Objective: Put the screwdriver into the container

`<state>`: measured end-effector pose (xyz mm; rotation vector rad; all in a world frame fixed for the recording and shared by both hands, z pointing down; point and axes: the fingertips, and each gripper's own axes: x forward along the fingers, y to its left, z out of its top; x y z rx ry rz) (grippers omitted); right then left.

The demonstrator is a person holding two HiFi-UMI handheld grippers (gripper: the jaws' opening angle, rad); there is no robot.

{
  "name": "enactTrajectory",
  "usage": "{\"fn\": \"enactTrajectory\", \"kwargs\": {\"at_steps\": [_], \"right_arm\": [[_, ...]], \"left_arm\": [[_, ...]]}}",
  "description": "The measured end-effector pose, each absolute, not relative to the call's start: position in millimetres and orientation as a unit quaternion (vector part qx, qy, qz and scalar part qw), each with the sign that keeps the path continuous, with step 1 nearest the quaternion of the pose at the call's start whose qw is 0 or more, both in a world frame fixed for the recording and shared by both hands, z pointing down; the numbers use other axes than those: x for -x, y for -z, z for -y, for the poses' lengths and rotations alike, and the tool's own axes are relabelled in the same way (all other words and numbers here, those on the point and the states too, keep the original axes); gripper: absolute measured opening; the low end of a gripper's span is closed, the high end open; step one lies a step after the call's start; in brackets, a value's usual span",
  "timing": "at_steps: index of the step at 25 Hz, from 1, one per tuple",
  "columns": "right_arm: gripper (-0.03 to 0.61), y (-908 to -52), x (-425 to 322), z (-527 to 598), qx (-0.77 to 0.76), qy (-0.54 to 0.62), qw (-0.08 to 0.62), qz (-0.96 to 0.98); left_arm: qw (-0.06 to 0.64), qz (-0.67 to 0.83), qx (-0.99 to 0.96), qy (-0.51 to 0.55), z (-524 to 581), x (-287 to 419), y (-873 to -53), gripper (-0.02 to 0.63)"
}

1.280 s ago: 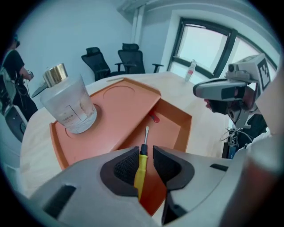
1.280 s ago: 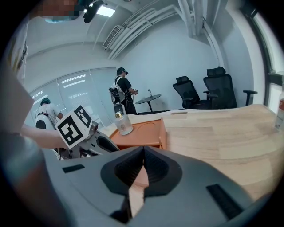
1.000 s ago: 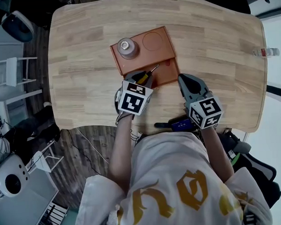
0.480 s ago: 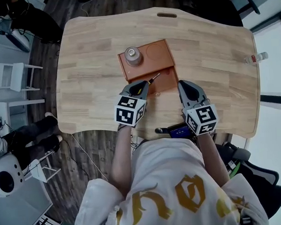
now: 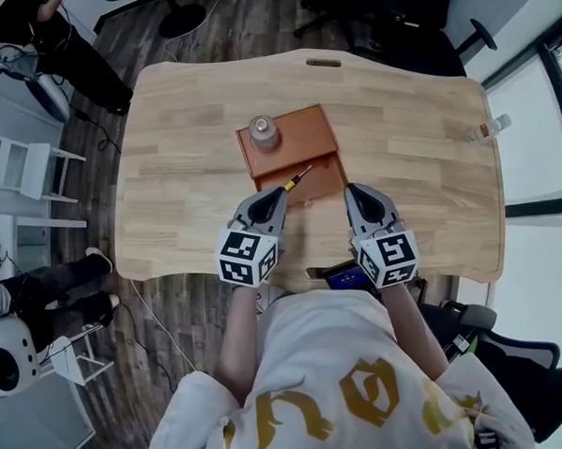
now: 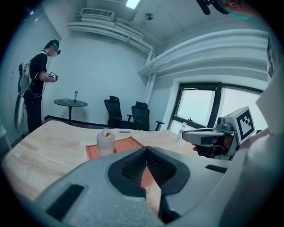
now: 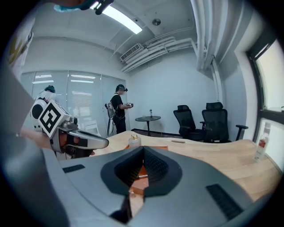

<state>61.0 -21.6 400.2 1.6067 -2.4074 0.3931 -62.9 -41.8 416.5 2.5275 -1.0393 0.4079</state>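
Overhead, on the surface, the screwdriver [image 5: 295, 180] lies across the near part of the orange container [image 5: 309, 133], just ahead of the left claw [image 5: 270, 196]; left gripper view: that claw's jaws pressed together, empty; right gripper view: the right claw [image 7: 143, 151] likewise closed on nothing.

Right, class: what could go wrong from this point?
The screwdriver lies at the near left edge of the orange container, its handle seemingly over the rim, so it may slip out. The left tool is right by that handle and could nudge it. A jolt might topple the bottle.
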Motion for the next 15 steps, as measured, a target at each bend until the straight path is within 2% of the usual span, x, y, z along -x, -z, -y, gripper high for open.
{"fn": "enactTrajectory", "kwargs": {"at_steps": [15], "right_arm": [[0.011,-390,-64,9,-0.560,-0.126,0.110,0.811]], "left_arm": [[0.157,0.379,-0.904,-0.120,28,63,-396,0.009]]}}
